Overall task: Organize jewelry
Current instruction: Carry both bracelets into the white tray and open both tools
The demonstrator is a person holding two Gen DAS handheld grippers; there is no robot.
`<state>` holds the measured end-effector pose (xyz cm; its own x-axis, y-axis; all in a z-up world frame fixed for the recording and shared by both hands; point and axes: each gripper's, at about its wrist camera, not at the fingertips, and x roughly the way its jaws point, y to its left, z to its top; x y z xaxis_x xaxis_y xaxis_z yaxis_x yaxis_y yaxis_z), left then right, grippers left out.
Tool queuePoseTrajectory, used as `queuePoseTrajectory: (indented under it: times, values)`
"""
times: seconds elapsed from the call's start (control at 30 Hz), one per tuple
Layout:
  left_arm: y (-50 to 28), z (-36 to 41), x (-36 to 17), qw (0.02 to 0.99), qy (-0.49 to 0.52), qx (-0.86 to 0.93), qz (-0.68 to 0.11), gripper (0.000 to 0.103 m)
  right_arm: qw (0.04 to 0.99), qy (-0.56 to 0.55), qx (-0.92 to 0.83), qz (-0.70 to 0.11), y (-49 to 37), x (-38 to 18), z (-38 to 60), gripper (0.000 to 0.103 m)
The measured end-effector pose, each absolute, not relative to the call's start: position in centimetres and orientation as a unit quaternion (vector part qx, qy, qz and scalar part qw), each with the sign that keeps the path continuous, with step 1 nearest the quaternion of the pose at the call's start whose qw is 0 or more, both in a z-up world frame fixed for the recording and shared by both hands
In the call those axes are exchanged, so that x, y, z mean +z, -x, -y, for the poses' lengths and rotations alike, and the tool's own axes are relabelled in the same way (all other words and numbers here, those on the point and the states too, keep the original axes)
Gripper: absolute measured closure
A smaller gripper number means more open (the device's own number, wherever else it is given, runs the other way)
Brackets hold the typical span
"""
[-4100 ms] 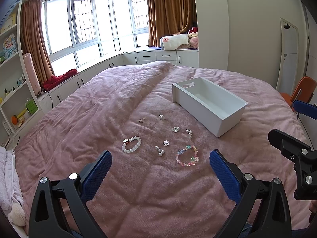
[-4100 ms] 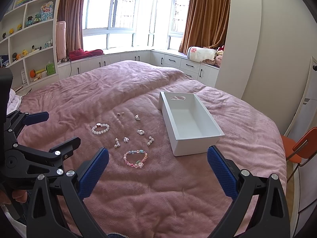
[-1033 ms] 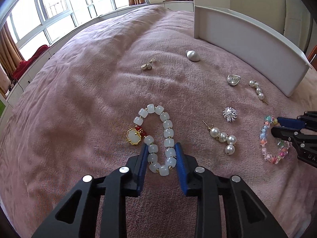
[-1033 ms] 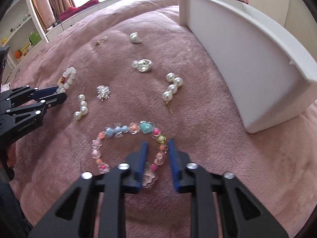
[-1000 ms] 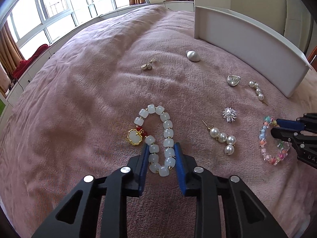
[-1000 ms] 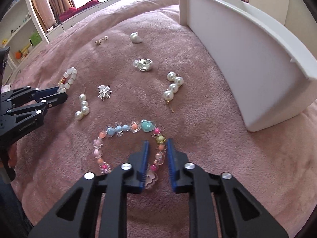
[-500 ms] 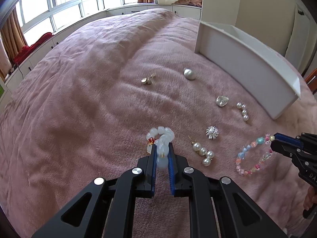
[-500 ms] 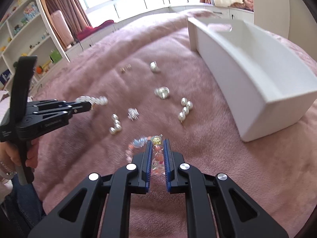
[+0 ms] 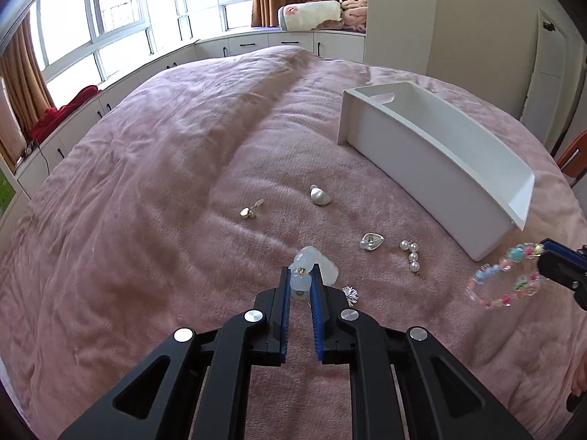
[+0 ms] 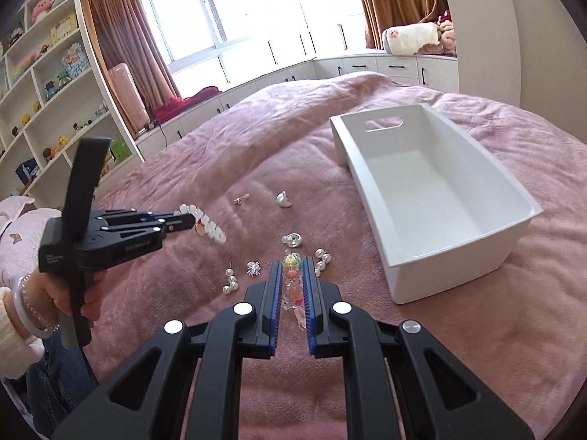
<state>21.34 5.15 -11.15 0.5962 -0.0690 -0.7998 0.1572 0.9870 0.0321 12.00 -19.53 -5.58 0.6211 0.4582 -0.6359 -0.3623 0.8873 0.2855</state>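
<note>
My left hand-held gripper [image 9: 301,286] is pinching the white bracelet of smooth square beads [image 9: 312,267], and it hangs up off the bed. My right hand-held gripper [image 10: 292,282] is pinching the bracelet of bright candy-coloured beads [image 10: 293,286]. That one is lifted too, and in the left view its loop dangles in the air [image 9: 502,278].

Under them is the big bed with a soft, fuzzy pink blanket [image 9: 146,183]. The long white plastic box with a cut-out handle [image 10: 433,198] sits on the blanket on my right. Its walls are smooth and tall, and the near end stands between my right hand-held gripper and the inside.

Little things lie on the blanket between the box and my left hand-held gripper. There is a round shiny pearl stud [image 9: 320,195], a small gold earring [image 9: 251,209], a silver heart-shaped piece [image 9: 371,241], and a short string of round pearls [image 9: 412,255] near the box. A spiky silver flower piece [image 10: 254,268] and another pearl drop earring [image 10: 230,281] lie just in front of my right hand-held gripper.

White shelves with small toys [image 10: 47,84] stand on the left wall, and brown curtains [image 10: 396,3] hang by the windows.
</note>
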Motion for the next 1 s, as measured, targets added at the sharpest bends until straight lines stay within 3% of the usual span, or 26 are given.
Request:
queuePoseTrajectory:
  times: [0.4,1.0]
  values:
    - [-22.5,-1.2,-7.0,0.906,-0.052,-0.087,-0.410,0.088,0.909,-0.099,0.215,-0.344,-12.4,-3.4,24.3,0.091]
    - [-29.8,11.8,-1.9,0.903,-0.058,-0.164,-0.392,0.088,0.925,-0.077,0.170,-0.331,-17.7,1.2,30.4,0.091]
